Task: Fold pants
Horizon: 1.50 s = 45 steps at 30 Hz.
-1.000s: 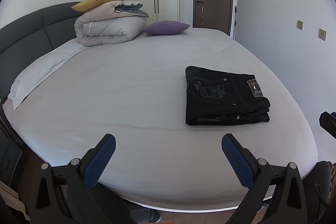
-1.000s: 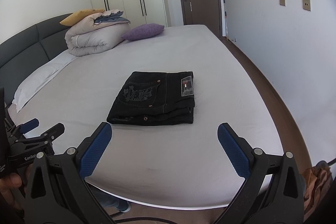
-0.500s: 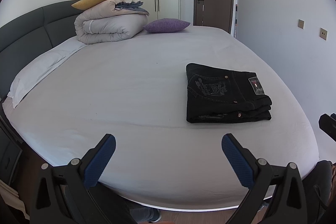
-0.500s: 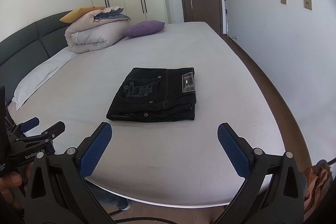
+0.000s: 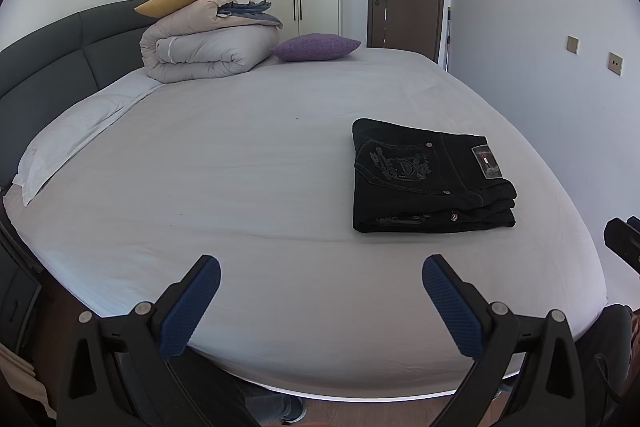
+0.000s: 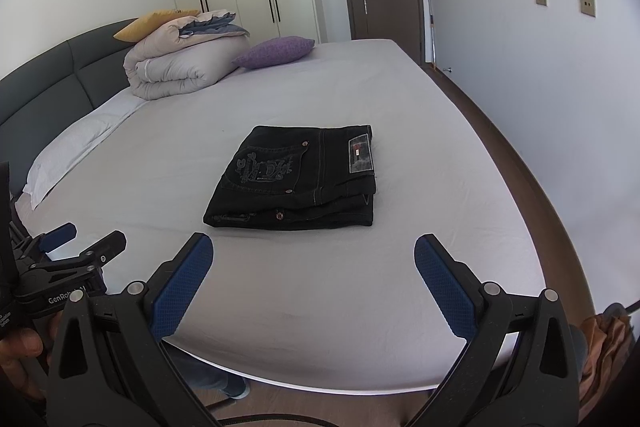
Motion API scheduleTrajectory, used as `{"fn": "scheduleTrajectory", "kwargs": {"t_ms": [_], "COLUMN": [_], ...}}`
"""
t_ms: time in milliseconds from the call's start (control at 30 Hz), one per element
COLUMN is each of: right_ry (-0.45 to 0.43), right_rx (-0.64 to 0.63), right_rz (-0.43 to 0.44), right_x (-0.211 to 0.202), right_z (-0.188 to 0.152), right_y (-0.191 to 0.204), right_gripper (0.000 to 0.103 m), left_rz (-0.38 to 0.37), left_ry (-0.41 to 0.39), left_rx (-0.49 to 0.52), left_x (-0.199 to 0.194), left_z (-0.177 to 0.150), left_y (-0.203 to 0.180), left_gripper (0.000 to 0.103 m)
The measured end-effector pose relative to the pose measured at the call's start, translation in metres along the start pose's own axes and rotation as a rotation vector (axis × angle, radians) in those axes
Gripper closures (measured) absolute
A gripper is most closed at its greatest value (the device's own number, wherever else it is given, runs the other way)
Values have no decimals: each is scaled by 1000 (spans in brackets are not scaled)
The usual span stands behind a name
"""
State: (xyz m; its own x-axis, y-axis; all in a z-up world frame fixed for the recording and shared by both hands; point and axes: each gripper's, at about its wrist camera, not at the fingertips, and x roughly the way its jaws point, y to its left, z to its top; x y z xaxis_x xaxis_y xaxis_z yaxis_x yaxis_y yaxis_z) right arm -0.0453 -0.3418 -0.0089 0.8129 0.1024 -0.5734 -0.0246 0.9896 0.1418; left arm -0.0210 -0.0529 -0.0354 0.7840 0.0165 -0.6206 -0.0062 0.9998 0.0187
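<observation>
nearest, the left gripper and right gripper hang over the bed's near edge, jaws spread wide, holding nothing; farther in, the black pants lie on the bed as a compact stack; folding looks finished.

Black jeans with pale embroidery lie on a pale grey sheet; purple cushion, mustard pillow, beige duvet.

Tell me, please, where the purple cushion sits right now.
The purple cushion lies at the bed's far end, just right of the rolled duvet.
</observation>
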Motion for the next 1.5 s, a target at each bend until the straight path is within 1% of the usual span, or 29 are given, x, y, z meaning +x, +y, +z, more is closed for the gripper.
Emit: {"fn": "scheduleTrajectory", "kwargs": {"t_ms": [867, 1167, 1500], "right_ry": [4, 9, 12], "right_rx": [1, -3, -2], "right_rz": [0, 5, 10], "right_x": [2, 4, 5], "right_z": [-2, -9, -9], "right_y": [4, 6, 2], "right_gripper": [0, 0, 0], "left_rz": [0, -6, -3], "left_ry": [2, 5, 5], "left_rx": [0, 0, 0], "left_x": [-1, -1, -1], "left_z": [0, -2, -1], "left_y": [-1, -1, -2], "left_gripper": [0, 0, 0]}}
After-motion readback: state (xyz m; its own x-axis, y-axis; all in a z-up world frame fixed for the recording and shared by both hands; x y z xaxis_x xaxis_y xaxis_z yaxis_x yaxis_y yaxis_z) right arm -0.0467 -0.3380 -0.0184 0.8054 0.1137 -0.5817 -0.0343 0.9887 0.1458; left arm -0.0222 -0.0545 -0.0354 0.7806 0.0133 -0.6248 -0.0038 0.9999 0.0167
